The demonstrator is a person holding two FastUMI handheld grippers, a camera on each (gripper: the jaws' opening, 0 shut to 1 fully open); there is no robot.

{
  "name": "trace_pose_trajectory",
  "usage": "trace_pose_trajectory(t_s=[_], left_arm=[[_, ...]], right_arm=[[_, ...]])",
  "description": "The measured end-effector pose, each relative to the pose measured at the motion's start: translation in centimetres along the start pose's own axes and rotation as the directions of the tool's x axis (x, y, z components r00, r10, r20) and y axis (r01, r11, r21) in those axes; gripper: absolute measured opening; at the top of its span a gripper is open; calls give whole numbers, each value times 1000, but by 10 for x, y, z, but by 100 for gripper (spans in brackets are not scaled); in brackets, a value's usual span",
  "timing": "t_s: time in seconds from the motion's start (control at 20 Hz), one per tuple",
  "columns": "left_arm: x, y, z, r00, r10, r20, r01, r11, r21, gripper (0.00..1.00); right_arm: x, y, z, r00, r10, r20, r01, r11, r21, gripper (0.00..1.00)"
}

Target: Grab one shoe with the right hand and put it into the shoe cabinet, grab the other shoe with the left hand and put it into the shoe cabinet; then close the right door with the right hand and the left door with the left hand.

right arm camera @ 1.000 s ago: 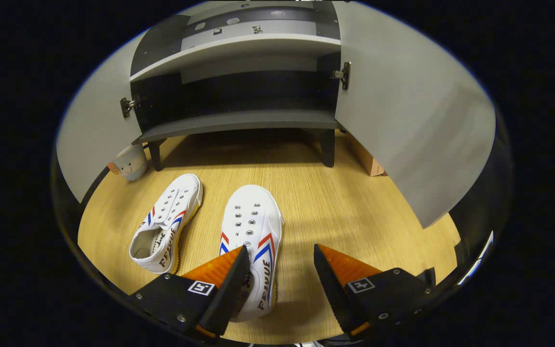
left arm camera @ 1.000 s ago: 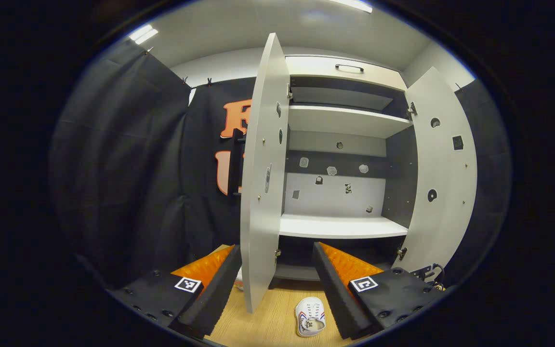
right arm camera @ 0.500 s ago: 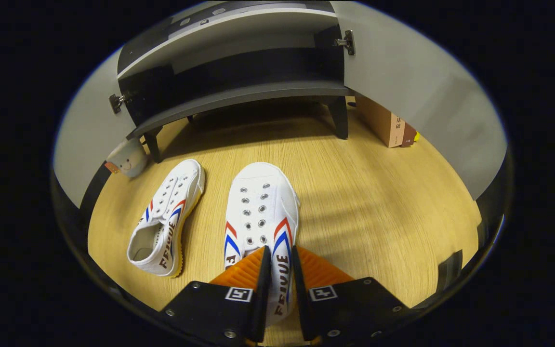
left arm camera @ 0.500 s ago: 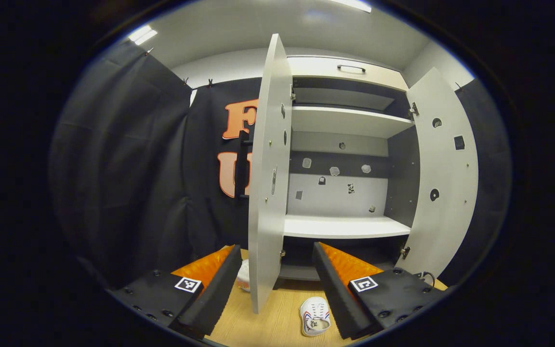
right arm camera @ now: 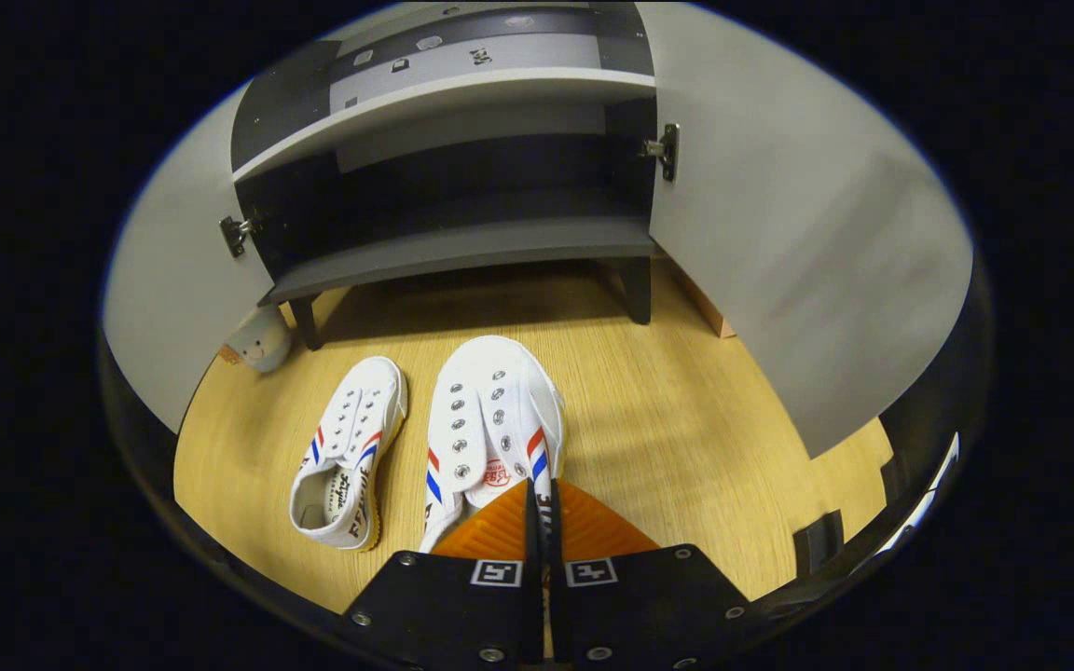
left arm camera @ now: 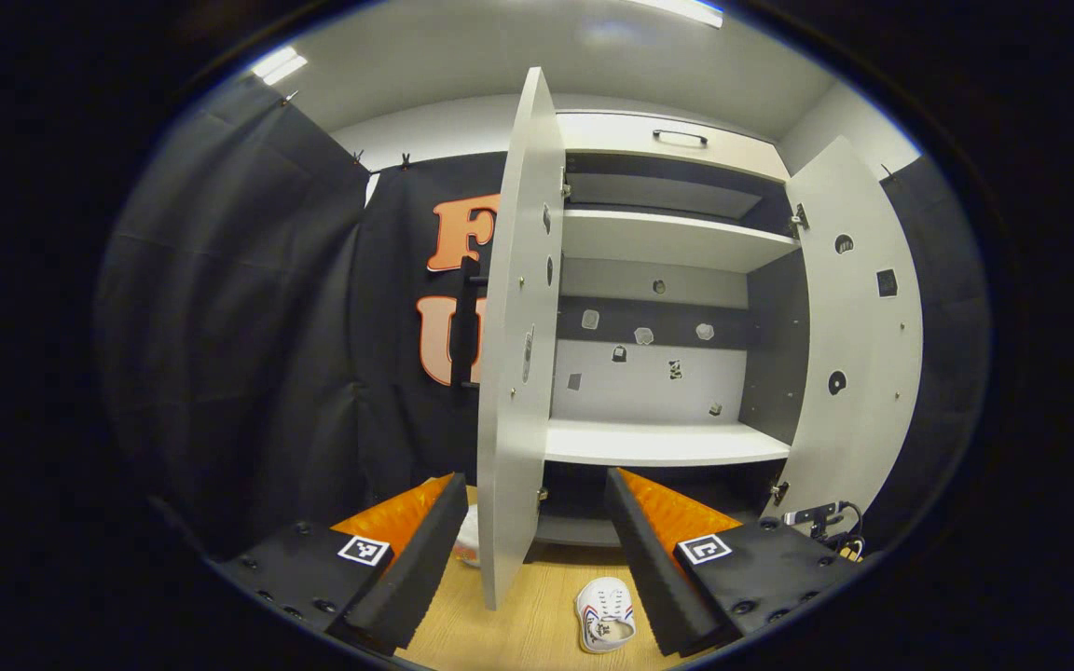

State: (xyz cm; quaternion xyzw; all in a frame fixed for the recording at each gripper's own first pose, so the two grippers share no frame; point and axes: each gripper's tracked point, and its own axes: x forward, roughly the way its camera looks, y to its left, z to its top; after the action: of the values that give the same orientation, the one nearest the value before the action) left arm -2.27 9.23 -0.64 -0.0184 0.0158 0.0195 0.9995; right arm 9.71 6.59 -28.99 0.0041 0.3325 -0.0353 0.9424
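A: What differs from half a second ago?
B: The right gripper [right arm camera: 542, 499] has lifted the near shoe [right arm camera: 492, 424], its fingers pinching the side wall.
A: And leftward?
B: The other shoe [right arm camera: 348, 454] lies on the wood floor [right arm camera: 686, 429]; the left gripper [left arm camera: 535, 522] hangs spread before the open shoe cabinet [left arm camera: 667, 443].

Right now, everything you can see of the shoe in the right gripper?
The held shoe is a white canvas low-top with red and blue side stripes, two rows of metal eyelets, no laces and a red mark on the tongue. The right gripper is shut on the side wall of its collar. Toe points toward the cabinet's bottom shelf. It sits right of the other shoe, over the wooden floor.
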Motion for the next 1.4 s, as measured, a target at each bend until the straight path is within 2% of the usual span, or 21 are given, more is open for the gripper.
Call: trace_pose_trajectory(t_s=[0.05, 0.1, 0.35, 0.65, 0.7, 0.75, 0.9, 1.1, 1.25, 1.3, 1.4], left_arm=[[1, 0, -1, 1000, -2, 2, 2, 1000, -3, 99], [3, 0, -1, 1000, -1, 5, 1, 1000, -3, 96], [9, 1, -13, 1000, 4, -7, -4, 1000, 3, 96], [14, 0, -16, 1000, -5, -11, 5, 1000, -10, 96], [14, 1, -16, 1000, -4, -8, 4, 1000, -7, 99], [15, 2, -15, 1000, -1, -6, 1, 1000, -2, 96], [13, 7, -13, 1000, 5, 1, -5, 1000, 12, 96], [9, 16, -12, 1000, 16, 2, -16, 1000, 17, 96], [8, 21, -14, 1000, 28, -2, -28, 999, 18, 96], [7, 23, -15, 999, 32, -1, -32, 999, 19, 99], [7, 24, -14, 999, 36, -2, -36, 999, 20, 96]], right_arm=[[-8, 2, 11, 1000, 2, 19, -2, 1000, -6, 2], [-16, 4, 23, 999, 7, 35, -7, 1000, -8, 2], [-60, 25, 92, 992, 59, 116, -60, 998, 3, 2], [-105, 61, 186, 965, 129, 230, -135, 991, 12, 2], [-115, 61, 196, 960, 131, 248, -139, 990, 14, 2], [-125, 60, 210, 956, 125, 266, -134, 991, 16, 2], [-147, 56, 241, 946, 105, 307, -122, 992, 38, 2], [-150, 51, 290, 940, 75, 334, -103, 992, 68, 2], [-123, 53, 331, 938, 57, 341, -91, 992, 86, 2], [-117, 54, 342, 938, 51, 344, -86, 992, 88, 2], [-99, 54, 361, 939, 33, 341, -66, 994, 84, 2]])
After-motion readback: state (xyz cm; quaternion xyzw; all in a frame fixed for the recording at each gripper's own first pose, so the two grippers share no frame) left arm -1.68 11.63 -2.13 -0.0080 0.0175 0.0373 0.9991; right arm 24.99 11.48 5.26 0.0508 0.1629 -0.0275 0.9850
